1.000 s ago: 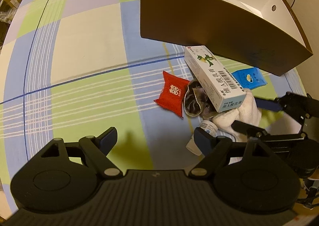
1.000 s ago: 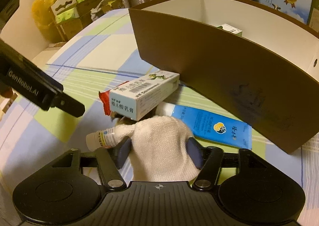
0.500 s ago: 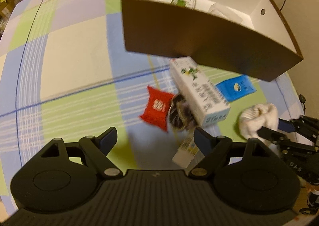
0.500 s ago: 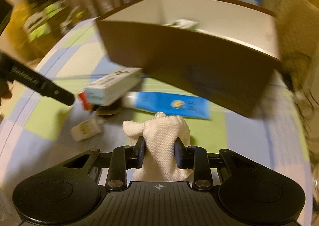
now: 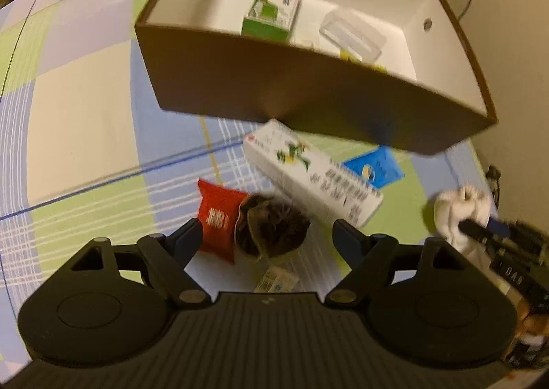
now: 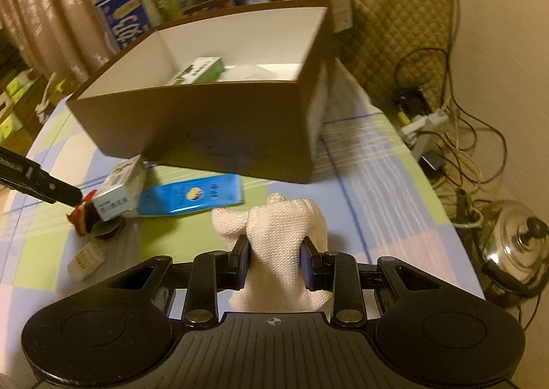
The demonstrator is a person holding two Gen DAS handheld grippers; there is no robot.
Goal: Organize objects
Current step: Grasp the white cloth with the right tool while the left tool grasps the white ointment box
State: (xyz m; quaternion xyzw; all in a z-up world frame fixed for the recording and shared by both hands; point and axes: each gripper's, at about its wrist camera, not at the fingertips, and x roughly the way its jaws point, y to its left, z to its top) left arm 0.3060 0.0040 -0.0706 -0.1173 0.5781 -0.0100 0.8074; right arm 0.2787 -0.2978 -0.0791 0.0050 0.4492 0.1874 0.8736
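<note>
A bunched white cloth sits squeezed between two fingers. A big brown box with white walls holds a green carton. Beside the box lie a long white box, a blue tube and a red packet.

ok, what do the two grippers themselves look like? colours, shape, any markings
Both match: matte black bodies with a ribbed centre plate and a round disc housing on each side. Black linkage arms with silver pivot screws carry the fingers, which have dark blue pads. The left gripper shows a small mark on its ribbed plate, too small to read; the right gripper shows a small white crosshair there. No cables or sleeves are visible.
</note>
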